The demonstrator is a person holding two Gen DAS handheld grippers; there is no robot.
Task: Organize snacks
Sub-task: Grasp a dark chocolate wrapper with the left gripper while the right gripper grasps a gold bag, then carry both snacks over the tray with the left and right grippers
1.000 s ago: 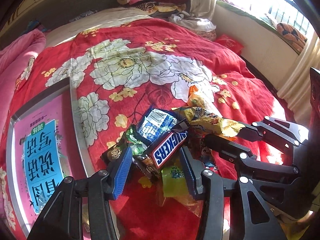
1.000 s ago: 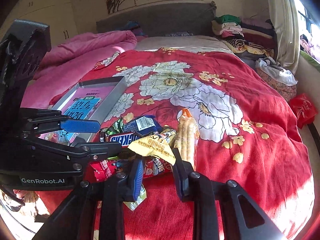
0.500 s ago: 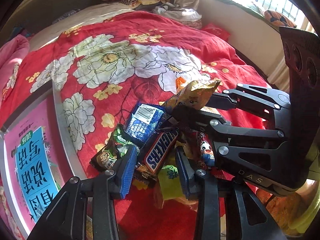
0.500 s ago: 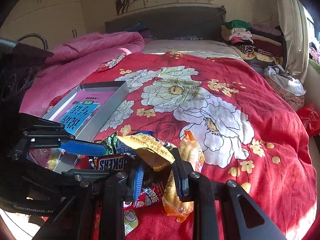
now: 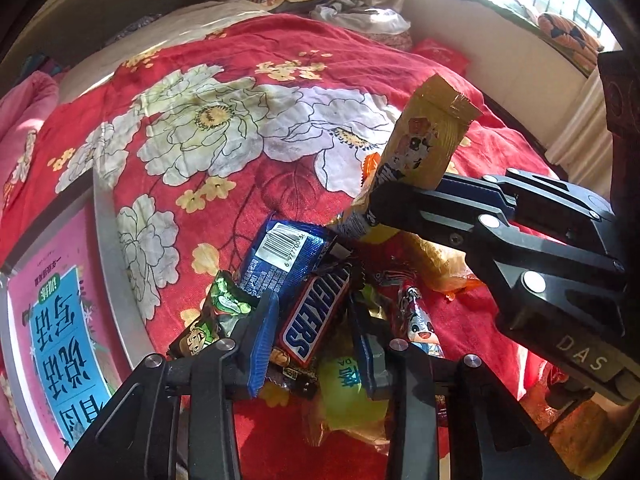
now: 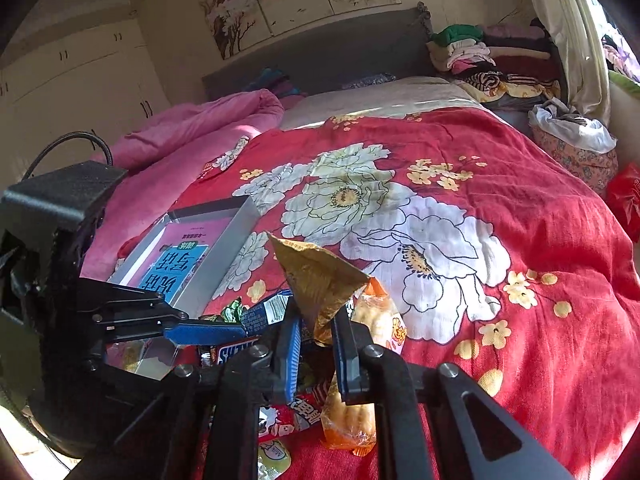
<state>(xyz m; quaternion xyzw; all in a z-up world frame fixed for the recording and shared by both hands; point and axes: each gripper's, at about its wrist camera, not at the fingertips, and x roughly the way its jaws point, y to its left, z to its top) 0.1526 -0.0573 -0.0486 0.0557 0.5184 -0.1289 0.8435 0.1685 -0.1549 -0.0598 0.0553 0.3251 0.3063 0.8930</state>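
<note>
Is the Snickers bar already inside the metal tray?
No, the Snickers bar lies on the red bedspread in the snack pile, between the open left hand-held gripper fingers, beside the tray.

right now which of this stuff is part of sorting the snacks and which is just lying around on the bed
Part of the job:
- gold snack packet, held in the right gripper
- Snickers bar, between the open left gripper's fingers
- blue wrapper
- metal tray

Lying about:
- folded clothes
- pink quilt
- red bag
</note>
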